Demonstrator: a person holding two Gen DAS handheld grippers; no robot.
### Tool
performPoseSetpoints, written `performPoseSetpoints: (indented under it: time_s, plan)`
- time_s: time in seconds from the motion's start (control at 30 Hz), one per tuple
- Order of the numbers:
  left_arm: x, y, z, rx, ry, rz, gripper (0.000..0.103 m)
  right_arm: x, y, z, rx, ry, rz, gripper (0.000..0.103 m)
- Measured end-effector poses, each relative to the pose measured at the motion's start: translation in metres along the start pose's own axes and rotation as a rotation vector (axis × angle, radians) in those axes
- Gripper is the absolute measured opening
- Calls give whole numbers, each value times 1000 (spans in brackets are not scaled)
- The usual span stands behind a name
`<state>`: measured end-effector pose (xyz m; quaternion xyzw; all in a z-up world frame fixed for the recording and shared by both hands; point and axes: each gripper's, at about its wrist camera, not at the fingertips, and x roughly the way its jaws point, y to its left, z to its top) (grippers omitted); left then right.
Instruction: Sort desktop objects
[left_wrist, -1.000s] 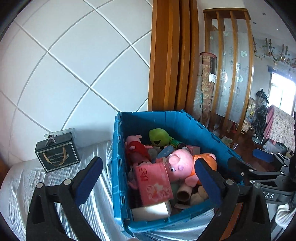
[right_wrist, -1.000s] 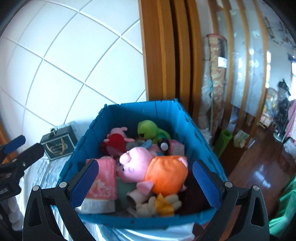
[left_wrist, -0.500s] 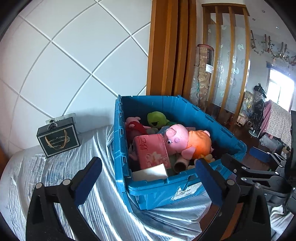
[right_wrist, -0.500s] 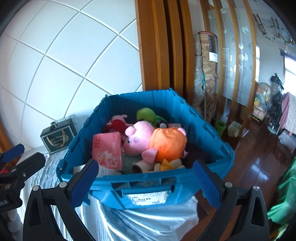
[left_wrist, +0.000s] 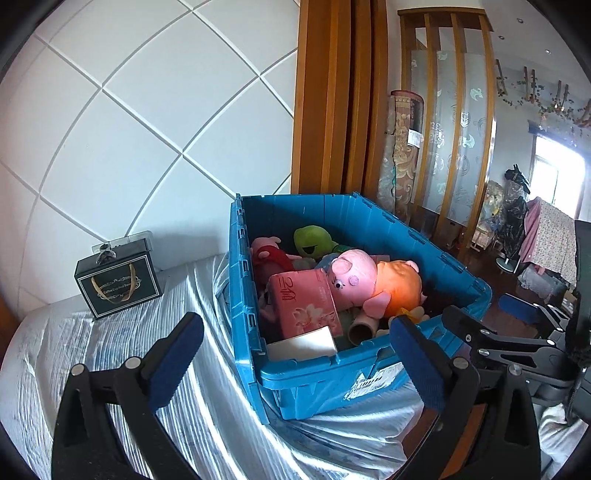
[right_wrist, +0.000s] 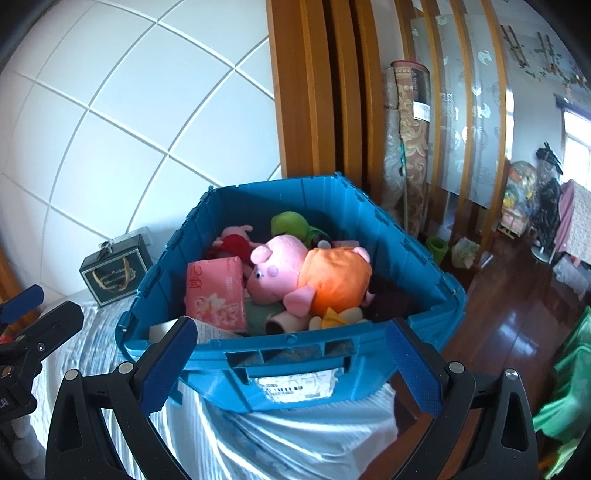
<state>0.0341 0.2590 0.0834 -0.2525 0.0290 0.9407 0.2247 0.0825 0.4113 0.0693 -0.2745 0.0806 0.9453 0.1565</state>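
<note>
both claws (left_wrist: 295, 350) (right_wrist: 288, 350) spread wide, empty, blue bin (right_wrist: 258, 343) of plush toys just ahead, seemingly untouched

I read bright daylight from the window (left_wrist: 557, 162) | glare on the wooden floor (right_wrist: 517, 325) | sharp centre | heavy fisheye bending, dark vignette at my corners

The table (left_wrist: 110, 354) is covered with a wrinkled, shiny, white striped cloth (right_wrist: 295, 443). Two things stand directly on it: a blue plastic crate (left_wrist: 317, 384) at the right edge, and a small dark gift bag (left_wrist: 118, 286) near the tiled wall, well apart from the crate.
</note>
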Motion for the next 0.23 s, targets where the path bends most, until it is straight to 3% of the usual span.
performPoseSetpoints:
  time_s: [0.23]
  plan:
    - [8,2,2,-9,3,-7,102,10,-3,3,4,12,3,103]
